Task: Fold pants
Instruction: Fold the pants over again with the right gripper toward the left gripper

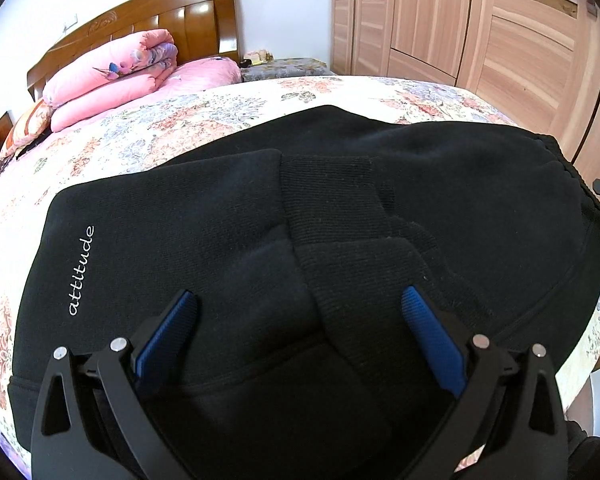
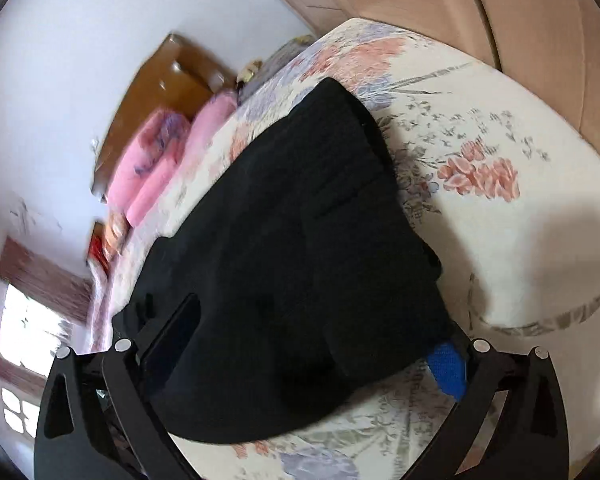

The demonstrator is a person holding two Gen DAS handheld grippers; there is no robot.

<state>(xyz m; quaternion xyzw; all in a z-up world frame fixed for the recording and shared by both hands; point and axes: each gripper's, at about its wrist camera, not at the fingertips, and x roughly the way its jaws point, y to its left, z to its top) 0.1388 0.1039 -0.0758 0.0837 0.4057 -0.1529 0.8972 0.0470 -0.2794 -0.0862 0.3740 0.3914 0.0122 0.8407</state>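
Pants (image 1: 340, 200) inside bed (image 1: 180, 128) edges

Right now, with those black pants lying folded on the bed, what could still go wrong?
The ribbed cuffs lie loosely bunched on top of the black pants, so a nudge from the open left gripper could undo that fold. The pants' near edge also seems to overhang the floral bedspread, so they might slide off.
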